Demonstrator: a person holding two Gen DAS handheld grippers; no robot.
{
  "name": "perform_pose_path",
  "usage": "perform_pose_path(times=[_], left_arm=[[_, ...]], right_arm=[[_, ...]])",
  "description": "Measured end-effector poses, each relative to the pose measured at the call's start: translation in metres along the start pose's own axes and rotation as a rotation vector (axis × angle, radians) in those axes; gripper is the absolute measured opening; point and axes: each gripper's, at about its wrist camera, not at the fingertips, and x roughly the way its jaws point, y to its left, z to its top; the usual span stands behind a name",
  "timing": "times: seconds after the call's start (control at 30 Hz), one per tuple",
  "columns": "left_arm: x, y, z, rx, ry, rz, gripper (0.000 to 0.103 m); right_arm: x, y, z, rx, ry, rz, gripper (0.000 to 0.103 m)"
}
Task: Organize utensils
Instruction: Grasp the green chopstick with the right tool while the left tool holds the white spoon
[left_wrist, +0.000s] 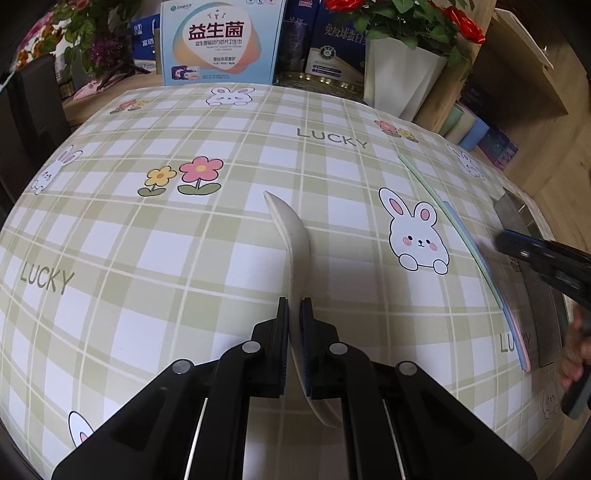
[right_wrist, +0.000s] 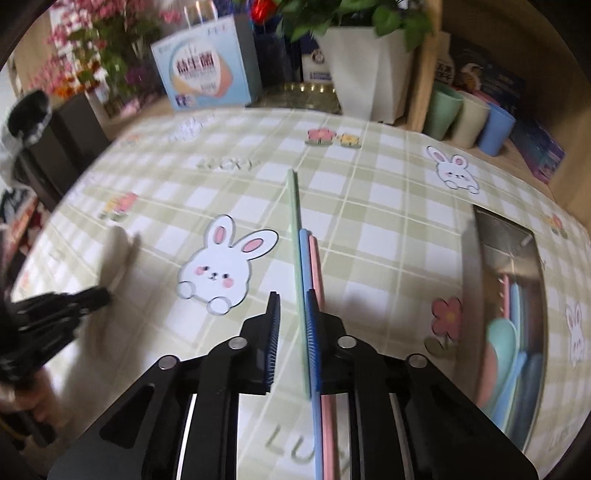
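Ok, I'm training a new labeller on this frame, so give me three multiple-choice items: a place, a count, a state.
1. Where is the metal tray? A right of the sticks; B on a chair; C under the flowerpot.
2. How many coloured sticks lie together? A two; B three; C five.
3. The left gripper is: A open, empty; B shut on a cup; C shut on the white spoon.
A, the tray sits right of them; B, green, blue, pink; C, its pads clamp the spoon.
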Motion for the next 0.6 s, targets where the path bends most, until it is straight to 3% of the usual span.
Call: perform_pose_path(times=[0.3, 0.6], left_arm=[[0.002, 0.006, -0.003, -0.042, -0.025, -0.040, 0.007], [0.001, 0.010, -0.005, -0.052, -0.033, -0.062, 0.007]], right_arm=[[0.041, 0.003, 0.026, 0.014, 0.051, -0.016, 0.013], [0.051, 0.006, 0.038, 0.038, 0.039, -0.034, 0.013]])
